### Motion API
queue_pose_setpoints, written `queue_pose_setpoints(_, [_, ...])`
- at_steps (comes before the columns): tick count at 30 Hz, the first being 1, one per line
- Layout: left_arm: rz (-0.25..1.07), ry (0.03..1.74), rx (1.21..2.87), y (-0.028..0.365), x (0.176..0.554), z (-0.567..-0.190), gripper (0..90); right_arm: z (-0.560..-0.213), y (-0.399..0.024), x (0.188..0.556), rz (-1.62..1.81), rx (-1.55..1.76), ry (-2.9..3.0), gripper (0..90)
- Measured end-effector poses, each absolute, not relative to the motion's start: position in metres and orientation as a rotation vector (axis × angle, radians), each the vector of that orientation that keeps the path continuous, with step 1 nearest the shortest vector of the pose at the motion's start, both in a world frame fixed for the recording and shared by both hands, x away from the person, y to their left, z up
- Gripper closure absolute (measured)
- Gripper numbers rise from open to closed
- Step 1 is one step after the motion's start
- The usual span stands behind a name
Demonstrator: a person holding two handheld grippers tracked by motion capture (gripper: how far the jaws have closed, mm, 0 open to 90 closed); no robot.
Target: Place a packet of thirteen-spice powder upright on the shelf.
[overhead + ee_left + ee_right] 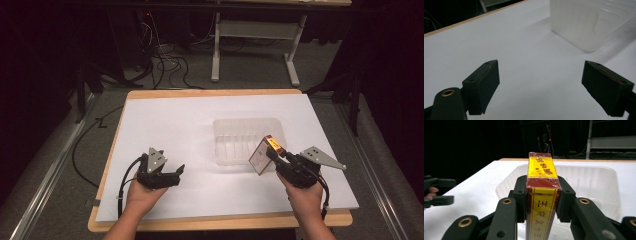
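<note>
Box: small flat red-and-yellow cardboard box [264, 155] with printed characters and a pale broad face, held clear of the counter, standing on edge and tilted, at about 4 o'clock on the white sheet.
Right tongs: right tongs [274, 156] clamped on the box's two broad faces; in the right gripper view the box [543, 195] runs straight up between the black pads, its yellow end past the tips.
Box against tub: in the high view it overlaps the near right corner of the clear ribbed plastic tub [240, 135]; whether they touch I cannot tell.
Left tongs: left tongs [179, 171] at about 7 o'clock, jaws apart with nothing between them, well apart from the box; in the left gripper view the left tongs [540, 83] frame bare white sheet, the tub [589, 22] at 1 o'clock.
Counter: wooden-edged counter [210, 93] covered by a white paper sheet [170, 125].
</note>
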State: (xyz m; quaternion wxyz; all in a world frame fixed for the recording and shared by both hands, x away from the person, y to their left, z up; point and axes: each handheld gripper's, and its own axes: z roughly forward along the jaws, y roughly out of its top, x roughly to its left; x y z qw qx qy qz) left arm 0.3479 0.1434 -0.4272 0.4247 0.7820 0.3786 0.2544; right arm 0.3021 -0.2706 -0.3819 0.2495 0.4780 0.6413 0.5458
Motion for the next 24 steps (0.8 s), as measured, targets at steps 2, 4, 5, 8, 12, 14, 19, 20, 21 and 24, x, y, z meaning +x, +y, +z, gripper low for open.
queue_pose_setpoints(2, [0.616,0.979,1.934,0.153,0.348,-0.426,15.3,-0.381,-0.273,0.302,1.48,1.308,1.733,68.2])
queue_pose_setpoints(4, [0.621,1.002,1.936,0.16,0.346,-0.427,15.4,-0.38,-0.277,0.302,1.468,1.319,1.714,68.2])
queue_pose_setpoints(5, [0.622,1.008,1.94,0.163,0.345,-0.428,15.4,-0.38,-0.277,0.302,1.468,1.319,1.714,68.2])
queue_pose_setpoints(8, [0.625,1.02,1.969,0.17,0.338,-0.433,15.6,-0.378,-0.28,0.304,1.447,1.349,1.679,68.2])
queue_pose_setpoints(12, [0.612,1.016,1.99,0.175,0.332,-0.437,15.6,-0.375,-0.281,0.304,1.398,1.352,1.65,68.1])
queue_pose_setpoints(14, [0.623,1.007,2.005,0.176,0.331,-0.437,15.5,-0.374,-0.281,0.305,1.391,1.356,1.642,68.2])
queue_pose_setpoints(19, [0.626,1.032,1.947,0.185,0.332,-0.431,15.3,-0.369,-0.279,0.305,1.354,1.347,1.6,68.1])
queue_pose_setpoints(20, [0.627,1.038,1.941,0.186,0.333,-0.431,15.3,-0.368,-0.278,0.306,1.344,1.344,1.593,68.1])
queue_pose_setpoints(21, [0.621,1.046,1.936,0.187,0.334,-0.432,15.3,-0.368,-0.278,0.306,1.344,1.344,1.593,68.1])
queue_pose_setpoints(24, [0.585,1.065,1.929,0.188,0.337,-0.434,15.2,-0.367,-0.277,0.31,1.329,1.344,1.577,68.1])
